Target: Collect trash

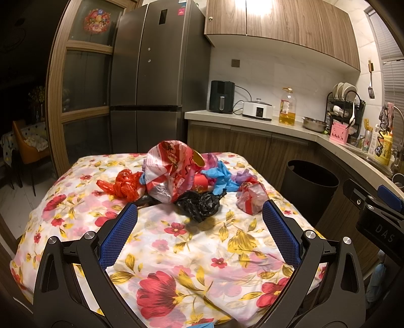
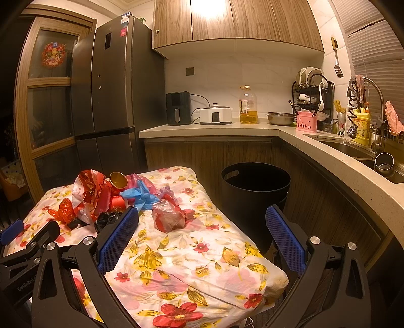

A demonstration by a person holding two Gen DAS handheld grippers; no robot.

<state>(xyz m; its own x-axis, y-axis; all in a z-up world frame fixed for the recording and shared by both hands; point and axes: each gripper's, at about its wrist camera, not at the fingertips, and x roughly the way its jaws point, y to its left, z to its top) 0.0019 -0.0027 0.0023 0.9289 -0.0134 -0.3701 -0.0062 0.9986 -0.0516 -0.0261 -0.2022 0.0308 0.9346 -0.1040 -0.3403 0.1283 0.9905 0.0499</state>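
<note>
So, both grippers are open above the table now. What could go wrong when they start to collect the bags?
1. The bags lie tangled: lifting the black bag may drag the gold cup off the pile.
2. The floral cloth is loose and wrinkled, so the left gripper may pinch it.
3. The bin stands beside the table, so light bags may miss it.

Black gripper (image 1: 199, 234) frames, blue textured pads (image 1: 118, 237), silver screws (image 1: 89, 235)

Warm, dim yellow light glares off the upper cabinets (image 2: 227, 17) ahead of me; my fisheye views bend hard and darken at the edges.
</note>
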